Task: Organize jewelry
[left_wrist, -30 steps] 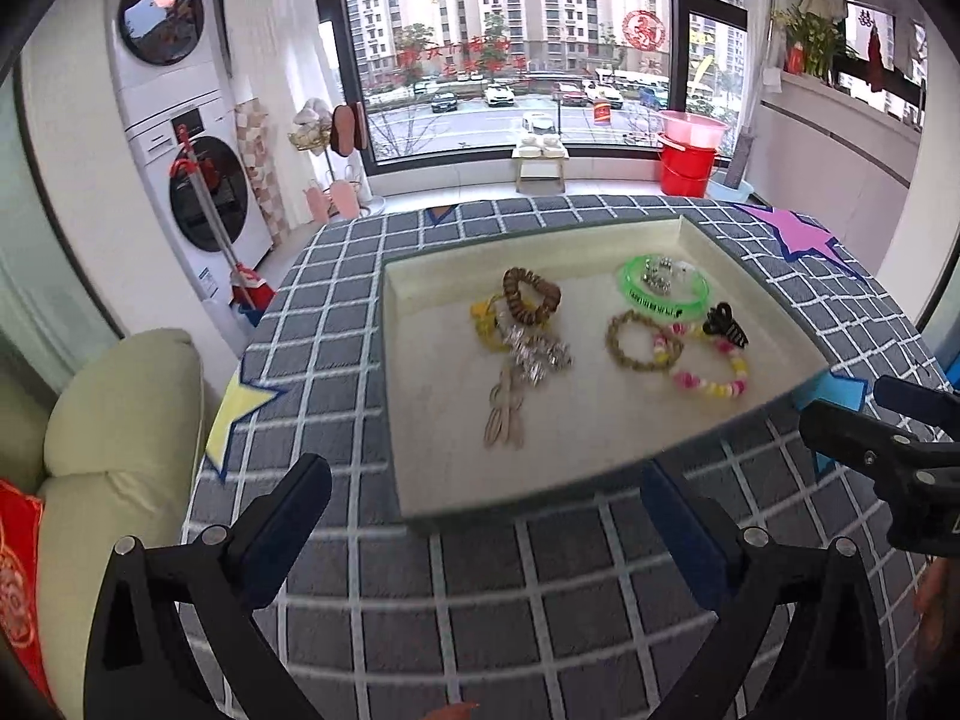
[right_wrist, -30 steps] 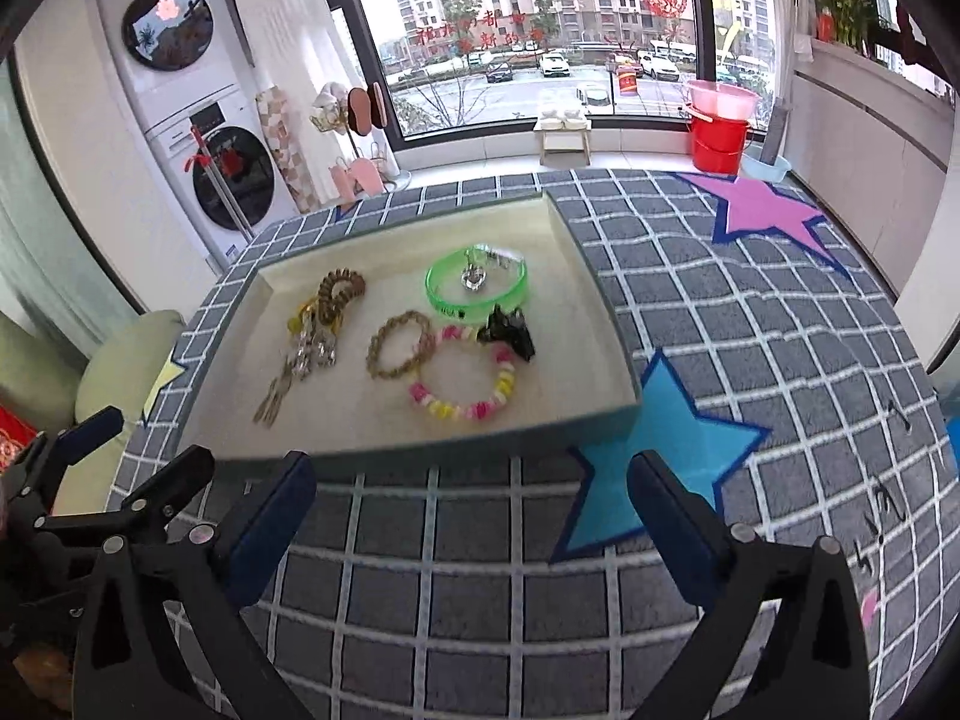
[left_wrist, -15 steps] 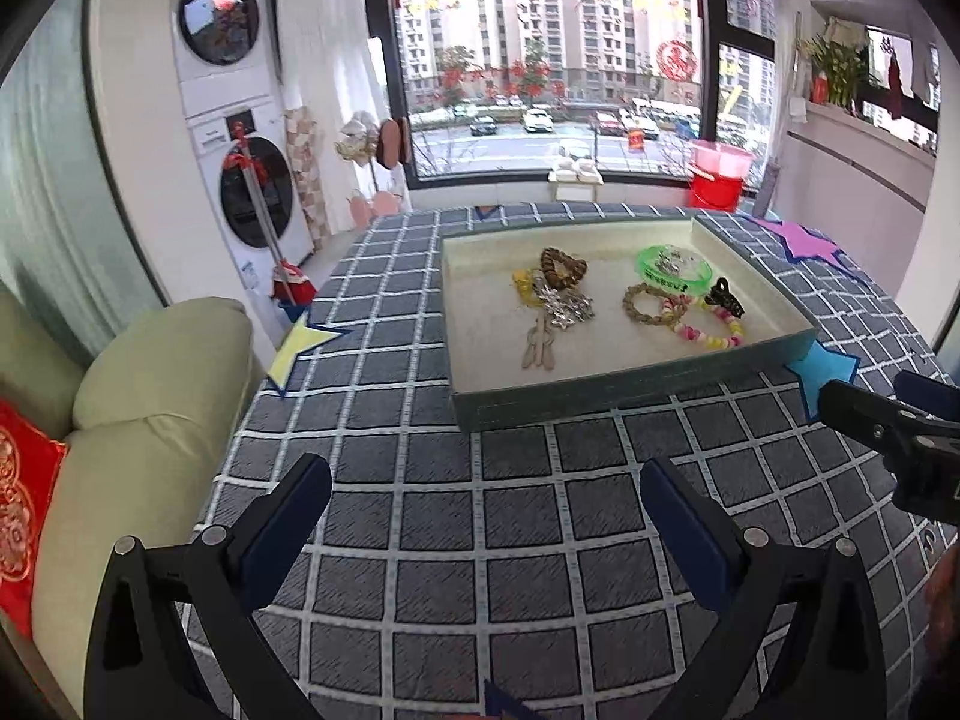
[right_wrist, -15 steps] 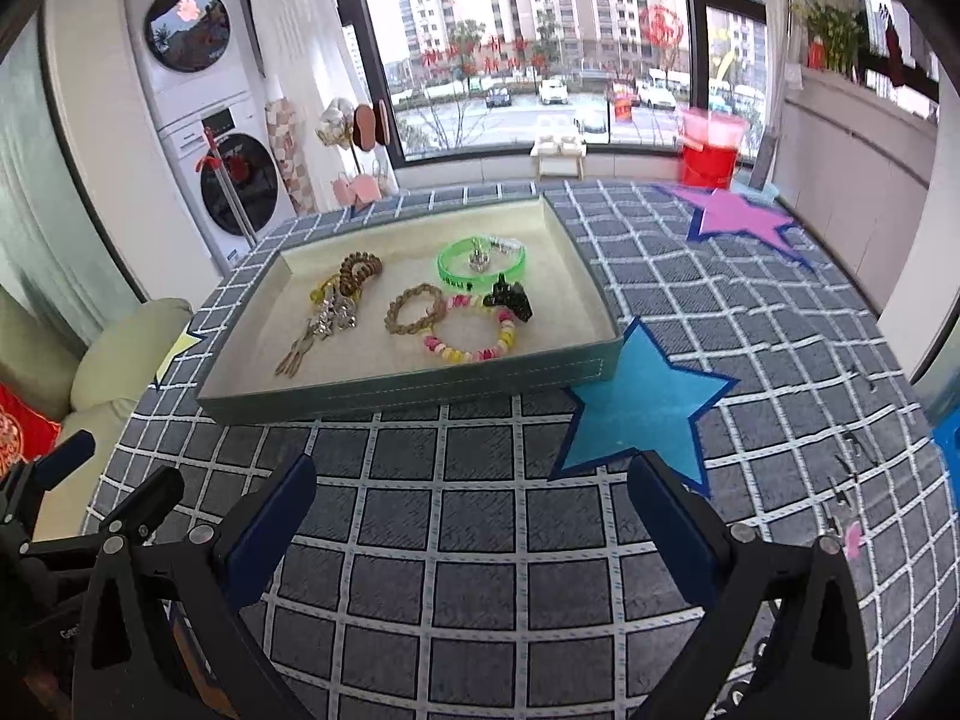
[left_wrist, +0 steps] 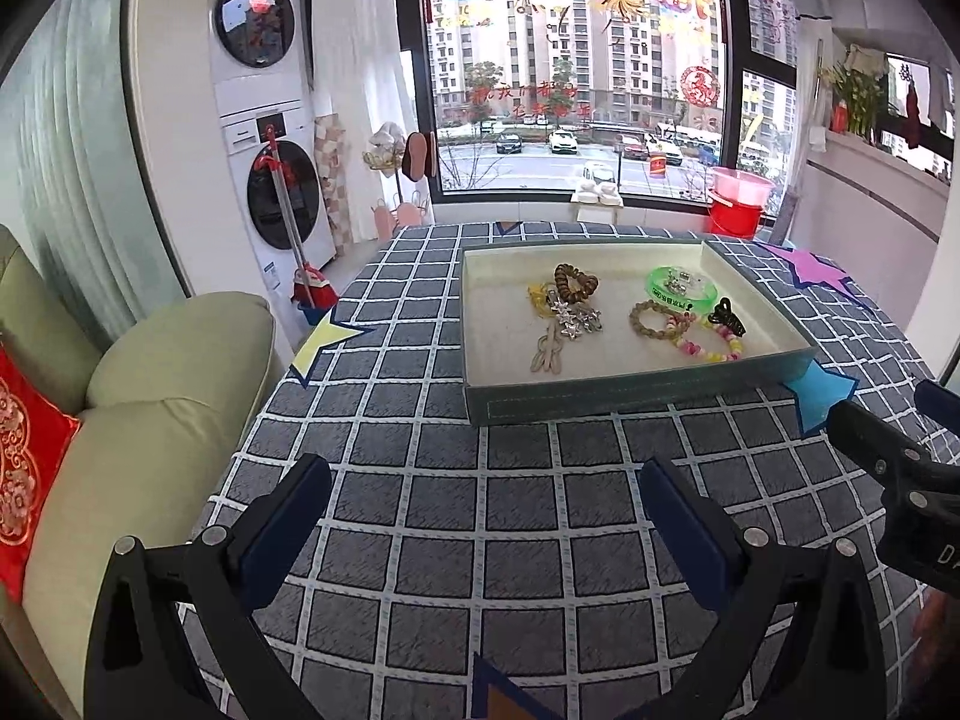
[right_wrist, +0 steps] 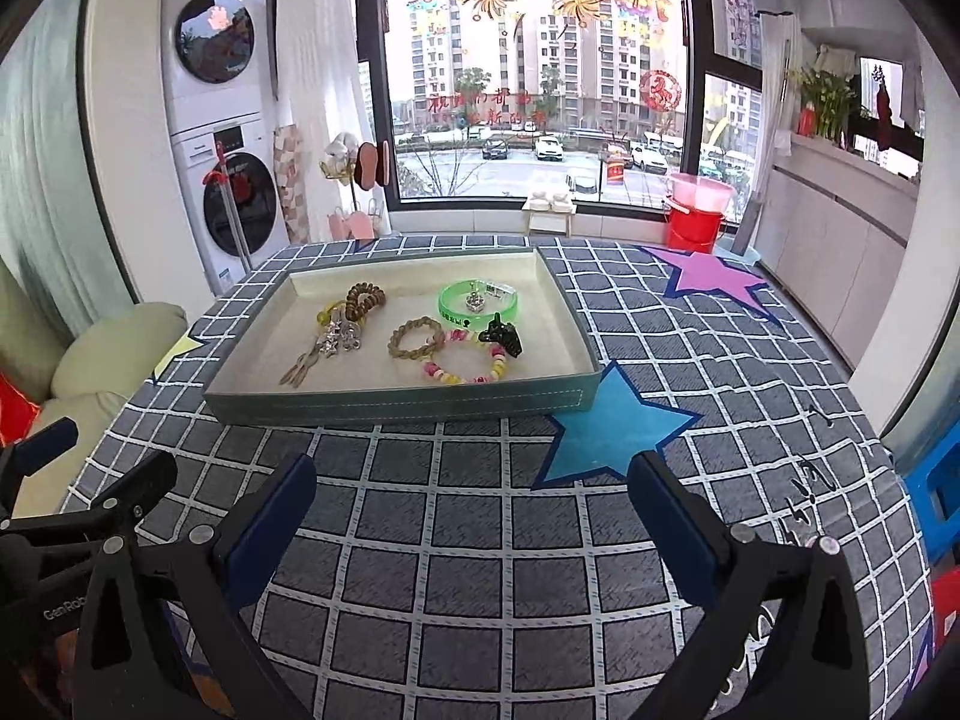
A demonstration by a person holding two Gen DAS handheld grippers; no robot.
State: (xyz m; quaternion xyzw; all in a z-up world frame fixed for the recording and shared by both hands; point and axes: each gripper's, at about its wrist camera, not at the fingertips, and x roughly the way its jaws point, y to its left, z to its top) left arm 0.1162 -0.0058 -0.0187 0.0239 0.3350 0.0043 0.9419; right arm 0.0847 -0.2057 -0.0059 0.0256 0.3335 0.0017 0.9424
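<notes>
A shallow grey-green tray (left_wrist: 636, 399) (right_wrist: 396, 403) with a cream lining sits on the checked tablecloth. Inside lie a green bangle (left_wrist: 681, 291) (right_wrist: 477, 298), a brown hair tie (left_wrist: 576, 283) (right_wrist: 365, 299), a brown bead bracelet (left_wrist: 651, 321) (right_wrist: 414, 339), a pink and yellow bead bracelet (left_wrist: 711, 348) (right_wrist: 465, 363), a black claw clip (left_wrist: 726, 318) (right_wrist: 503, 335), silver star pieces (left_wrist: 573, 321) (right_wrist: 339, 336) and a beige clip (left_wrist: 547, 354). My left gripper (left_wrist: 486, 519) and right gripper (right_wrist: 471, 513) hover open over the cloth, well short of the tray, holding nothing.
Paper stars lie on the cloth: blue (right_wrist: 612, 426), purple (right_wrist: 711, 276), yellow (left_wrist: 327, 342). A green sofa with a red cushion (left_wrist: 27, 438) borders the table's left edge. Stacked washing machines (left_wrist: 267, 138), a window and a red bucket (right_wrist: 696, 210) stand beyond.
Both grippers have pulled back and up from the tray, which now looks smaller and farther away. Both stayed open. The jewellery has not moved.
</notes>
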